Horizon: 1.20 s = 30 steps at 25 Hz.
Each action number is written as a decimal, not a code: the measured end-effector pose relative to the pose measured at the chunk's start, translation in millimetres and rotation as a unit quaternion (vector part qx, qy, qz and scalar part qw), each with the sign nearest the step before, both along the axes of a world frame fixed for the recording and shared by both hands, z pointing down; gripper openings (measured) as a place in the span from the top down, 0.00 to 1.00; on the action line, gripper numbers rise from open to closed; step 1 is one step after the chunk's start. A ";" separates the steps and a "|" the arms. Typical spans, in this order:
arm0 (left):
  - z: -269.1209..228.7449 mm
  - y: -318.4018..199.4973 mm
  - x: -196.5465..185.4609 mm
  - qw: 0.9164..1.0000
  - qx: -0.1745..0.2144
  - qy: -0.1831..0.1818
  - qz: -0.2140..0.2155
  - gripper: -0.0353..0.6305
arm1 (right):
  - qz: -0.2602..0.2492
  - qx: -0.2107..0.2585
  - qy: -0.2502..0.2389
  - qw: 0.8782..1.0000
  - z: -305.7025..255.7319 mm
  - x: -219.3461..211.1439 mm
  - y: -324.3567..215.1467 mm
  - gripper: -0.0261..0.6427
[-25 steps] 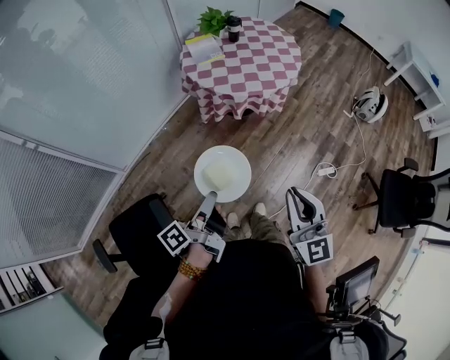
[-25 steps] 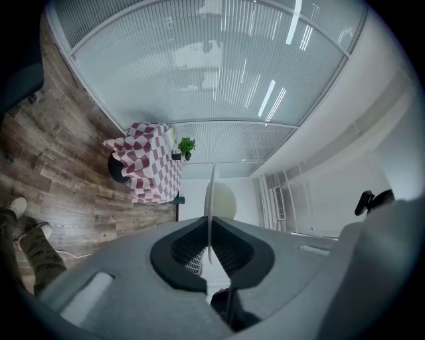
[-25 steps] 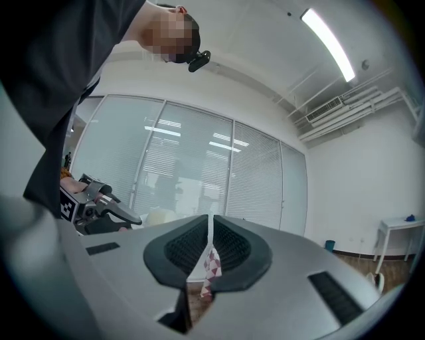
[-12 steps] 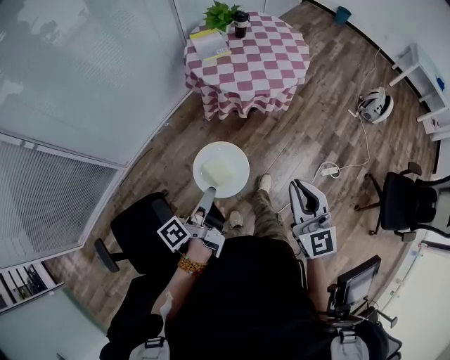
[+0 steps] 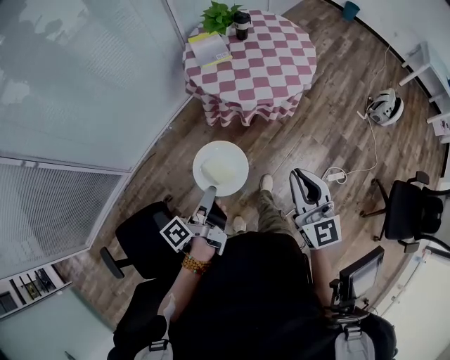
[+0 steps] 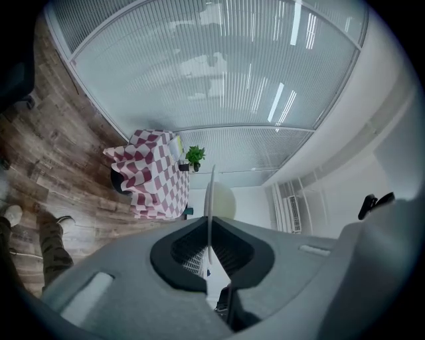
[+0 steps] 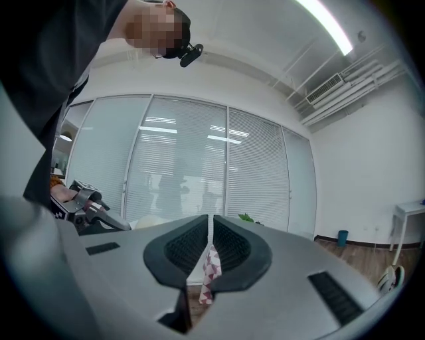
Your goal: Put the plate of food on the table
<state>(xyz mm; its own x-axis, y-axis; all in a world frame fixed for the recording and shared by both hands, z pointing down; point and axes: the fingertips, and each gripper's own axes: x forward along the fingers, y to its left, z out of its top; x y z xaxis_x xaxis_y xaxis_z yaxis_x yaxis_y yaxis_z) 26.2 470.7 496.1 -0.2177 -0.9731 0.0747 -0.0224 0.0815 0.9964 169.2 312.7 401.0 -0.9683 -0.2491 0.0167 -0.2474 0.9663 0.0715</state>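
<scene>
The left tongs are clamped on the rim of the white plate, which carries a pale piece of food. The plate is held level above the wood floor, just ahead of the person's shoes and well apart from the round tabletop with its red checked cloth. The right tongs are pressed together with nothing between them. A plant, a cup and a book are at the tabletop's far edge.

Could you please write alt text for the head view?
The left gripper holds a white plate of pale food by its rim above the wooden floor, short of a round checkered table. The right gripper is shut and empty.
</scene>
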 end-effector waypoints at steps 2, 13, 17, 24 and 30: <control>1.1 -21.8 -8.8 1.000 -0.005 0.000 -0.007 0.92 | -0.007 0.001 -0.001 1.000 -2.8 -10.1 -23.5 0.94; 0.3 -157.9 -30.1 1.000 -0.014 -0.002 -0.019 0.92 | -0.024 -0.005 0.013 1.000 9.9 -36.5 -159.1 0.94; 8.9 -206.8 -25.9 1.000 -0.026 -0.012 -0.010 0.92 | -0.019 -0.014 0.005 1.000 17.6 -33.0 -206.3 0.94; 15.0 -257.9 -27.6 0.999 -0.038 -0.003 -0.013 0.92 | -0.005 -0.028 0.021 0.999 38.7 -36.3 -271.4 0.94; 31.5 -277.1 -44.1 0.998 -0.053 0.012 -0.012 0.92 | -0.012 -0.042 0.041 0.998 53.9 -53.6 -288.0 0.94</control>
